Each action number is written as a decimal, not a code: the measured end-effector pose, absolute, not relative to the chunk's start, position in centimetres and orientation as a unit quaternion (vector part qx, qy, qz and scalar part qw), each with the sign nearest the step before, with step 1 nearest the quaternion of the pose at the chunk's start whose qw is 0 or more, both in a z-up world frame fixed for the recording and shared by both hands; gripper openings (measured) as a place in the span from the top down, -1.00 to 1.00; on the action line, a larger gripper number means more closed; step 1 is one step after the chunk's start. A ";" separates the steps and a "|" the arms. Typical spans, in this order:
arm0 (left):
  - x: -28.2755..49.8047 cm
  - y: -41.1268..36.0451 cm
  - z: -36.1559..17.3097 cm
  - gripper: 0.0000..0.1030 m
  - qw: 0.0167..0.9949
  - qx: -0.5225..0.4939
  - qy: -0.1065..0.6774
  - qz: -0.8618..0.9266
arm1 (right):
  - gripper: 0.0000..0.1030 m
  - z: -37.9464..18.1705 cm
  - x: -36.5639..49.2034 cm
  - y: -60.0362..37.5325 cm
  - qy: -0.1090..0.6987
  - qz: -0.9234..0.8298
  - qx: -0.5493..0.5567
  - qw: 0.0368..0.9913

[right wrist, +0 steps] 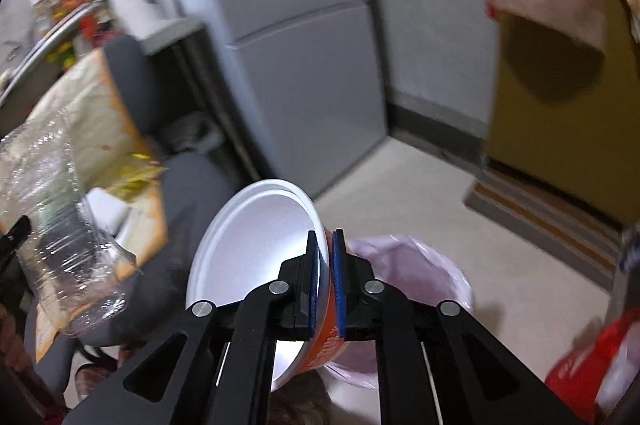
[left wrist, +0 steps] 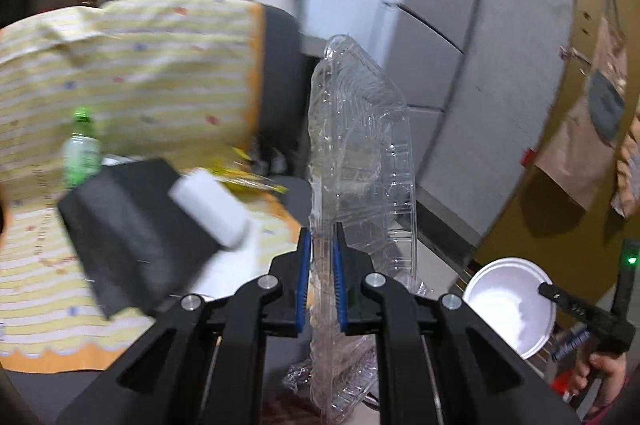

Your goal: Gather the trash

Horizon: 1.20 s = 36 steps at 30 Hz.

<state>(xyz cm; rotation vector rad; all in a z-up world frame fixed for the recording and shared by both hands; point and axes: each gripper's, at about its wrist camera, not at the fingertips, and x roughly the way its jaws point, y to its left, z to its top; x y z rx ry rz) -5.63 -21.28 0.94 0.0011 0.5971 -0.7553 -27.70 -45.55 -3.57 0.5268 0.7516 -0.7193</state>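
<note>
My left gripper (left wrist: 322, 245) is shut on a clear plastic clamshell container (left wrist: 360, 153), held upright in the air; it also shows in the right wrist view (right wrist: 56, 225) at the left. My right gripper (right wrist: 327, 253) is shut on the rim of a white foam cup (right wrist: 256, 257) with an orange outside, held tilted above a bin lined with a pale pink bag (right wrist: 416, 265). The cup also shows in the left wrist view (left wrist: 508, 305) at the lower right.
A table with a yellow striped cloth (left wrist: 140, 65) holds a green-capped bottle (left wrist: 82, 149), a black box (left wrist: 132, 233) and a yellow wrapper (left wrist: 248, 181). A grey cabinet (left wrist: 440, 25) and a yellow wall (right wrist: 560, 129) stand behind. A red package (right wrist: 592, 365) is at lower right.
</note>
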 end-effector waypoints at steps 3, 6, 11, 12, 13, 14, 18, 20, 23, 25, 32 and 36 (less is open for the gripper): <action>-6.5 -23.4 -0.1 0.82 0.876 0.016 0.296 -0.379 | 0.68 -5.9 -28.9 -47.4 0.362 -0.354 0.277 0.817; -7.2 -24.9 -0.6 0.82 0.870 0.026 0.302 -0.389 | 0.42 -8.1 -29.2 -49.2 0.369 -0.356 0.311 0.800; -7.8 -26.5 -1.4 0.82 0.863 0.042 0.307 -0.400 | 0.37 -9.0 -29.4 -49.9 0.364 -0.354 0.322 0.799; -7.9 -26.8 -1.6 0.82 0.861 0.044 0.309 -0.403 | 0.37 -8.7 -29.4 -49.9 0.358 -0.352 0.322 0.802; -8.1 -27.2 -1.8 0.82 0.859 0.046 0.310 -0.405 | 0.37 -8.4 -29.7 -50.0 0.351 -0.352 0.320 0.806; -8.4 -27.6 -2.0 0.82 0.855 0.050 0.312 -0.411 | 0.37 -7.9 -29.9 -49.9 0.344 -0.354 0.316 0.810; -9.6 -29.8 -3.2 0.82 0.836 0.062 0.323 -0.439 | 0.37 -5.7 -30.8 -49.3 0.309 -0.356 0.302 0.829; -10.4 -31.2 -3.7 0.82 0.828 0.070 0.324 -0.452 | 0.37 -4.8 -31.1 -49.1 0.293 -0.357 0.296 0.836; -11.7 -33.8 -4.4 0.82 0.819 0.088 0.319 -0.468 | 0.37 -3.9 -32.0 -49.1 0.279 -0.356 0.292 0.842; -12.4 -35.6 -4.8 0.82 0.815 0.099 0.316 -0.476 | 0.37 -3.7 -32.4 -49.3 0.275 -0.359 0.290 0.843; -13.6 -40.8 -5.4 0.82 0.798 0.103 0.312 -0.505 | 0.37 -3.1 -34.1 -50.6 0.259 -0.372 0.292 0.842; -13.3 -43.2 -6.2 0.17 0.794 0.095 0.324 -0.506 | 0.34 -2.9 -34.6 -51.0 0.255 -0.380 0.288 0.841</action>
